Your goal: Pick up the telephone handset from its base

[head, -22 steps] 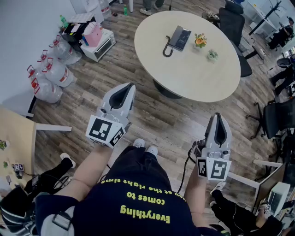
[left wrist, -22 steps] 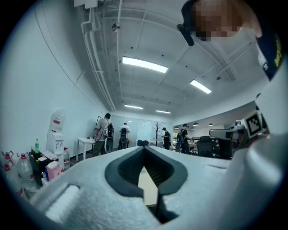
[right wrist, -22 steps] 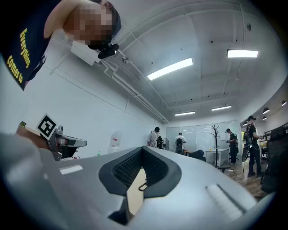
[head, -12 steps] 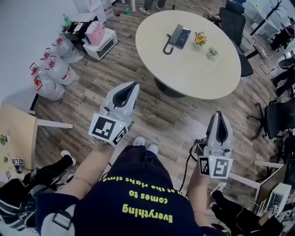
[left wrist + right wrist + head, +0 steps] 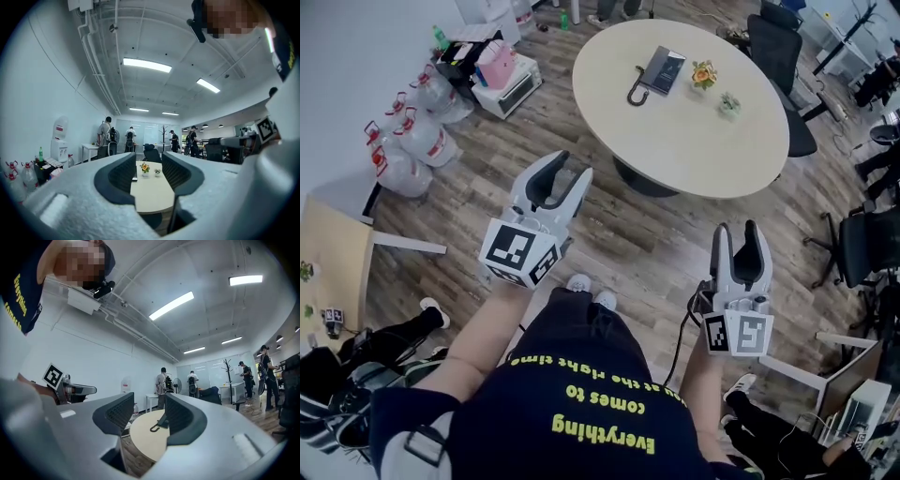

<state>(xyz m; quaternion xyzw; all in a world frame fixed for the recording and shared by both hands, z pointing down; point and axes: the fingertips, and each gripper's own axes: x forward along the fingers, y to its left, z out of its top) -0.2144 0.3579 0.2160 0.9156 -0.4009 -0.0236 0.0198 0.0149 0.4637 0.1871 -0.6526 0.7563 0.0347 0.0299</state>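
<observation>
Both tools empty, jaws apart: left gripper (image 5: pixel 570 169) and right gripper (image 5: pixel 738 230) are over the floor, well short of the round table (image 5: pixel 703 150). The telephone handset (image 5: pixel 651 73) lies on its base (image 5: pixel 667 71) on the tabletop, cord (image 5: pixel 633 94) looping off it. Likely light, rigid, smooth plastic (can slip), so pinch the narrow mid-section and expect cord drag.
</observation>
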